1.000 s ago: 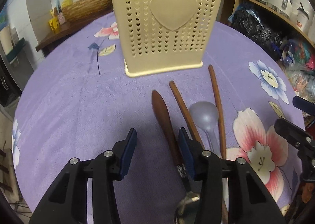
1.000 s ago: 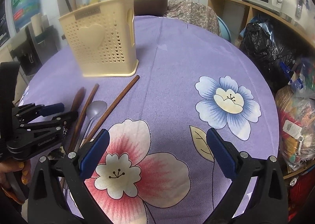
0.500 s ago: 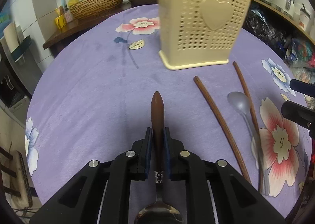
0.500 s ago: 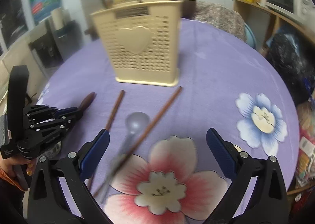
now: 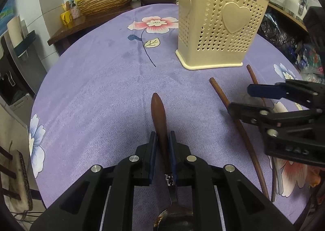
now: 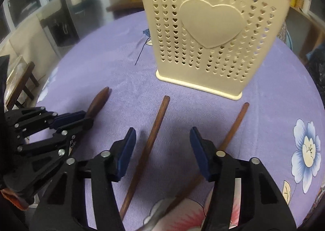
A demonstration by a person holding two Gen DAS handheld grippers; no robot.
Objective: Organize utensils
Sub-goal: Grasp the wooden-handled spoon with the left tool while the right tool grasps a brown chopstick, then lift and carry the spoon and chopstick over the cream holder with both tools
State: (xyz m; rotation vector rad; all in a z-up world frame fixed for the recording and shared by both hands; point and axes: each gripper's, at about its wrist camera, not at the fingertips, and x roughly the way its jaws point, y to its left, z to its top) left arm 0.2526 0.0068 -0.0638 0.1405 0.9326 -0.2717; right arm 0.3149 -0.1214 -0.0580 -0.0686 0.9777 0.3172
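Left gripper (image 5: 162,145) clamped on the wooden-handled spoon (image 5: 159,113), mid-counter

Only the left view shows its metal bowl; the right view shows the right gripper (image 6: 162,139) wide open over one chopstick (image 6: 150,141) before the holder (image 6: 213,34).

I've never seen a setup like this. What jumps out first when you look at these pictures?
The tall cream utensil holder with heart-shaped holes stands out first, at the far side of the purple flowered tablecloth. Nearer, the left gripper is shut on a spoon's brown wooden handle, while the right gripper hangs open over one of two brown chopsticks lying on the cloth.
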